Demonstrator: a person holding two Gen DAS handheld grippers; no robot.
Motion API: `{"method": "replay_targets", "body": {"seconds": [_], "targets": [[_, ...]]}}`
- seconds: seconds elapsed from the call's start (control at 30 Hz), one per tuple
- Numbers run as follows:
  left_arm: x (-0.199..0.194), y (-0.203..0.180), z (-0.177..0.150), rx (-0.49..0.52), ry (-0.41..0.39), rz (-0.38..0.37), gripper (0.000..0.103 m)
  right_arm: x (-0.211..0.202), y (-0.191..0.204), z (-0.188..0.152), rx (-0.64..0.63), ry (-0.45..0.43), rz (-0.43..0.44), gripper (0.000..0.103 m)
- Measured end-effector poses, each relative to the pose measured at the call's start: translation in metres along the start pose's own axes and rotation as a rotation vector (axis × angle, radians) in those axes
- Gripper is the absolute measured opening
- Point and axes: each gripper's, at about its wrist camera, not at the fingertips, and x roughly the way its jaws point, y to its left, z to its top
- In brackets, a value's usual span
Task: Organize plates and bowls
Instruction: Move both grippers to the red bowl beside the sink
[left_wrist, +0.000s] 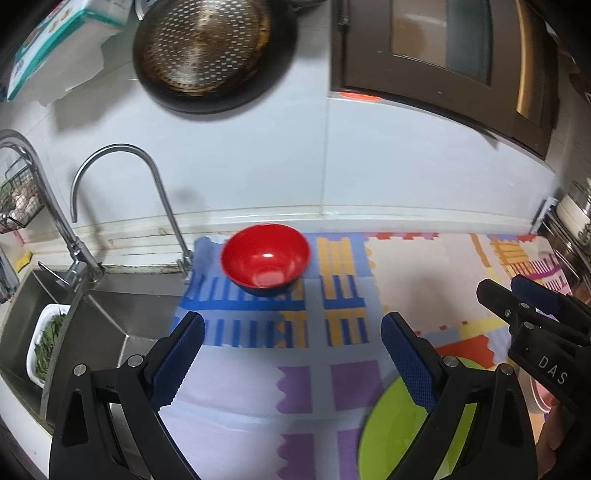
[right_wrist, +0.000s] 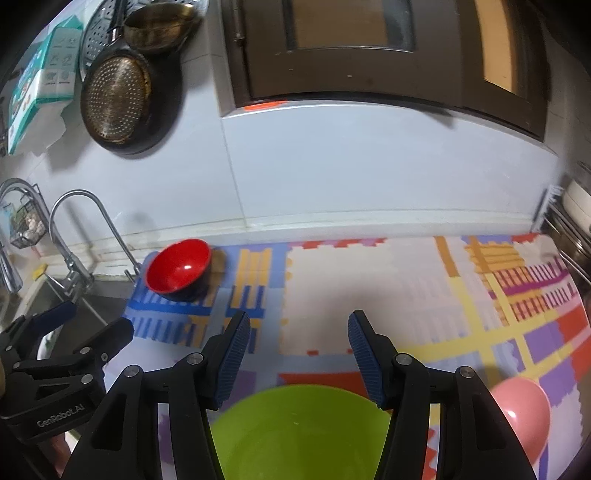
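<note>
A red bowl (left_wrist: 266, 258) (right_wrist: 179, 267) stands upright on the colourful patterned mat (left_wrist: 406, 266) at its far left corner, close to the tap. My left gripper (left_wrist: 295, 354) is open wide, short of the bowl and above the mat, with nothing between its fingers. A lime-green plate (left_wrist: 402, 432) (right_wrist: 299, 432) lies on the mat near its front edge. My right gripper (right_wrist: 299, 350) hangs over it, open and holding nothing. A pink bowl (right_wrist: 524, 410) sits to the right of the green plate. Each view shows the other gripper (left_wrist: 500, 284) (right_wrist: 98, 317) at its side.
A steel sink (left_wrist: 122, 314) with curved taps (left_wrist: 122, 155) borders the mat on the left; a white tray of greens (left_wrist: 46, 343) sits in it. Perforated pans (left_wrist: 207, 48) hang on the tiled wall. A brown cabinet (left_wrist: 443, 48) is overhead, and a metal rack (left_wrist: 572, 221) stands at the right.
</note>
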Motion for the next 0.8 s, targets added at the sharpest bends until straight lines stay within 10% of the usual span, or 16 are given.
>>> {"method": "replay_targets", "body": {"seconds": [0.8], "targets": [[0.085,0.075,0.028,-0.059,0.055,0.068,0.097,0.101,0.079,0.041,-0.068,0.087,0.127,0.056]]}}
